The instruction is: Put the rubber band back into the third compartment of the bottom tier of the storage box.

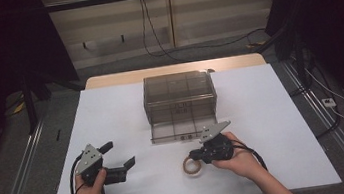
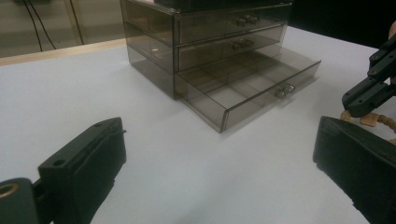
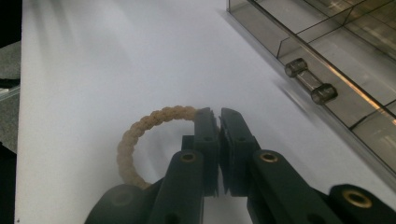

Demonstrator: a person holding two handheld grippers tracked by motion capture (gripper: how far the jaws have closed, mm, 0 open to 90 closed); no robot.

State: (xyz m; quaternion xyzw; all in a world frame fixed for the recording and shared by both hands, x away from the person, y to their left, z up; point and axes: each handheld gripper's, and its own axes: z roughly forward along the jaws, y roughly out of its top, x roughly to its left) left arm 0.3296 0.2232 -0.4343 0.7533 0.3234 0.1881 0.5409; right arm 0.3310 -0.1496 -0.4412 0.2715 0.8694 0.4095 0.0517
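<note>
The right gripper has its jaws pinched together on the near side of a braided rope ring, which lies flat on the white table at lower centre of the high view, just in front of the open bottom drawer of a smoky clear drawer box. The jaws look closed on the ring's cord, though how firmly they bite cannot be told.

The left gripper rests at the lower left of the high view with its jaws wide apart and nothing between them, well apart from the ring.

The step in hand seems to be lifting the ring and carrying it to the open drawer. To do it well, the grip should stay tight on the cord so the ring hangs without slipping, and the lift should clear the drawer's front wall and its small knob before moving over a compartment. Letting go low and over the middle of one compartment would keep the ring from catching on a divider.
</note>
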